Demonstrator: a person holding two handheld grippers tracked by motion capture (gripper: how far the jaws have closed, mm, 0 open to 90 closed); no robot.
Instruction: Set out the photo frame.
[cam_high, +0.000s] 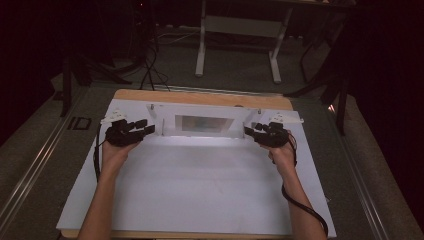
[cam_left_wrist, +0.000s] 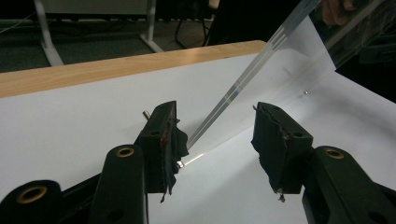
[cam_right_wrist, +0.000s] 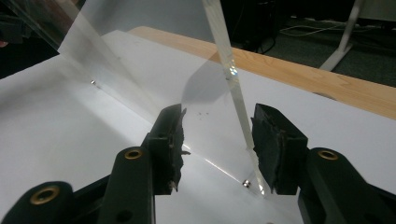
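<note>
My left gripper (cam_left_wrist: 215, 142) has its jaws wide apart, holding nothing; the thin edge of a clear acrylic panel (cam_left_wrist: 261, 60) runs down into the gap between them, closer to the left-hand pad (cam_left_wrist: 170, 140) than to the other, and I cannot tell whether it touches that pad. My right gripper (cam_right_wrist: 215, 144) is spread just as wide and grips nothing either; here the panel's edge comes down just inside the right-hand pad (cam_right_wrist: 271, 149), near a small screw at the foot of the panel, contact uncertain. The black padding on all four jaws looks frayed and torn at the edges.

From the high view, my left hand (cam_high: 116, 150) and right hand (cam_high: 282, 155) each hold a gripper at either end of the panel, left gripper (cam_high: 147, 126) at its left end and right gripper (cam_high: 248, 131) at its right end, a black cable trailing along my right forearm. The panel stands near the far edge of a white board (cam_high: 200, 190), upright or leaning, with a pale rectangular patch in its middle; I can read no writing, brand or label on it or on the grippers. The white board lies on a wooden tabletop (cam_high: 200, 97) whose strip shows beyond it. Farther off are a grey carpeted floor (cam_high: 235, 70) and the white legs of another table (cam_high: 201, 45), with dark cables on the floor to the left
</note>
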